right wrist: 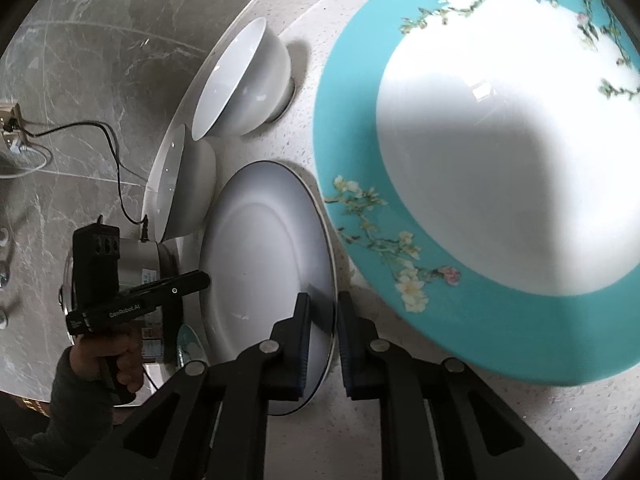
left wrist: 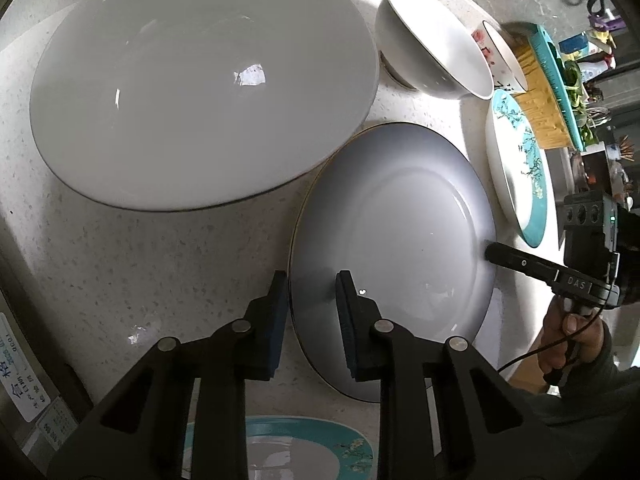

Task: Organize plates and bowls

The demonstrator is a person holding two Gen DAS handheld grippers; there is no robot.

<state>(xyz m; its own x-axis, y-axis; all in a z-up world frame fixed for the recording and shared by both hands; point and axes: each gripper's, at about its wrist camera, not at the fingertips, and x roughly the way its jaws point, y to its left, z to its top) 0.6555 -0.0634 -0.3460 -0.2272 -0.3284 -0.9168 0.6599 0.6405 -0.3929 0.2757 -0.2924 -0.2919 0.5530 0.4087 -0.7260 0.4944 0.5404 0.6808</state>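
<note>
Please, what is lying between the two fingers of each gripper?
The rim of the grey plate: left gripper in its own view, right gripper in its own.

Bare counter (left wrist: 160, 272) left of grey plate (left wrist: 392, 248); teal-rimmed plate (right wrist: 500, 168) crowding its right.

I work over a pale speckled tabletop (left wrist: 168, 272). At ten o'clock from my right side lies grey veined marble floor (right wrist: 104, 40), with a black cable (right wrist: 108, 136) running to a socket.
</note>
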